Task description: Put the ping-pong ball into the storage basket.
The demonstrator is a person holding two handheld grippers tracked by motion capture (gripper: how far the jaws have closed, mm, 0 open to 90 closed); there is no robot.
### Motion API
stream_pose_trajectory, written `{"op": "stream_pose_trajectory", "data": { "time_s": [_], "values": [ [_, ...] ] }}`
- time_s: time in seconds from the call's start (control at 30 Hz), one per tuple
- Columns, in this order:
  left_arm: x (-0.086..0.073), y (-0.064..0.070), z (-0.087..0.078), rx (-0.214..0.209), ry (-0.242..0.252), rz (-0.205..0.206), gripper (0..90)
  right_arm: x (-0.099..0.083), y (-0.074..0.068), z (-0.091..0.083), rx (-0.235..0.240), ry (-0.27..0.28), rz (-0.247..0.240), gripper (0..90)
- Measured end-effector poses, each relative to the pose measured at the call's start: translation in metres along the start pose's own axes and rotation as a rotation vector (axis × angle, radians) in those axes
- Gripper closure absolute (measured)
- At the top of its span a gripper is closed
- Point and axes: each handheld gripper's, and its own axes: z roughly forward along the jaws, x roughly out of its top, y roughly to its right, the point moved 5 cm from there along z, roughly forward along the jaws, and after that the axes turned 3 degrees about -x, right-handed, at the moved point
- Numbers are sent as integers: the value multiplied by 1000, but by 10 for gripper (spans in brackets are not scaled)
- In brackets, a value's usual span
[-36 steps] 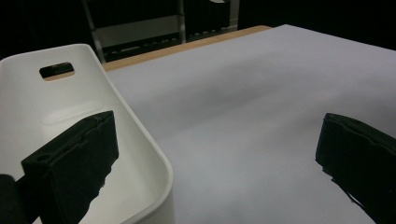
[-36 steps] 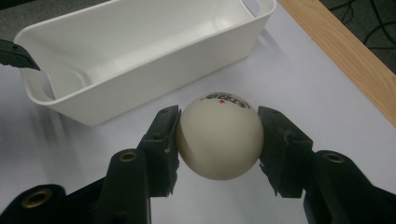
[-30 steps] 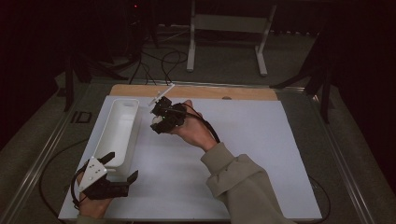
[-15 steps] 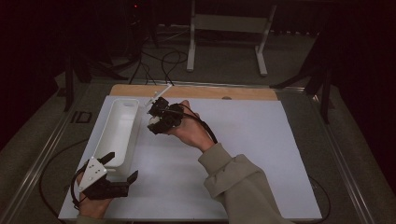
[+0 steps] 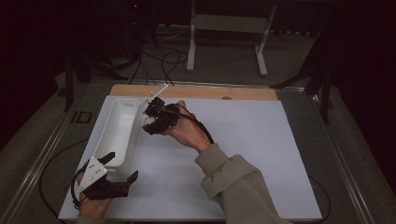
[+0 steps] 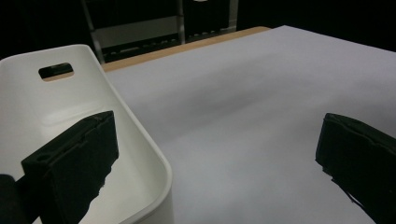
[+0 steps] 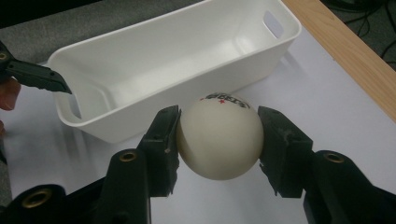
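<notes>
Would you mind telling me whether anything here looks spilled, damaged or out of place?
Nothing stands out. The white bin sits upright and empty on the white sheet, intact as far as it shows. The right hand-held gripper holds a clean white ball squarely between its jaws, beside the bin. The left hand-held gripper is open at the bin's near end.

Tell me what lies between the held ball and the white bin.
Only bare white table sheet: in the right gripper view, the ping-pong ball clamped in the right gripper sits just short of the white bin.
</notes>
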Motion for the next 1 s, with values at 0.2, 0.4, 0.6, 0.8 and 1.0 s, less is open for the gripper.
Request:
{"op": "stream_pose_trajectory", "data": {
  "time_s": [0.2, 0.4, 0.6, 0.8, 1.0],
  "values": [
    [0, 0, 0, 0, 0, 1, 0, 4, -4, 1, 7, 3, -4, 508],
    [0, 0, 0, 0, 0, 1, 0, 7, -6, 4, 12, 9, -10, 508],
    [0, 0, 0, -2, 0, 2, 0, 9, -10, 7, 19, 12, -11, 509],
    [0, 0, 0, -3, 0, 3, 0, 11, -15, 10, 25, 16, -16, 509],
    [0, 0, 0, -4, 1, 1, 0, 14, -16, 11, 28, 19, -15, 509]
  ]
}}
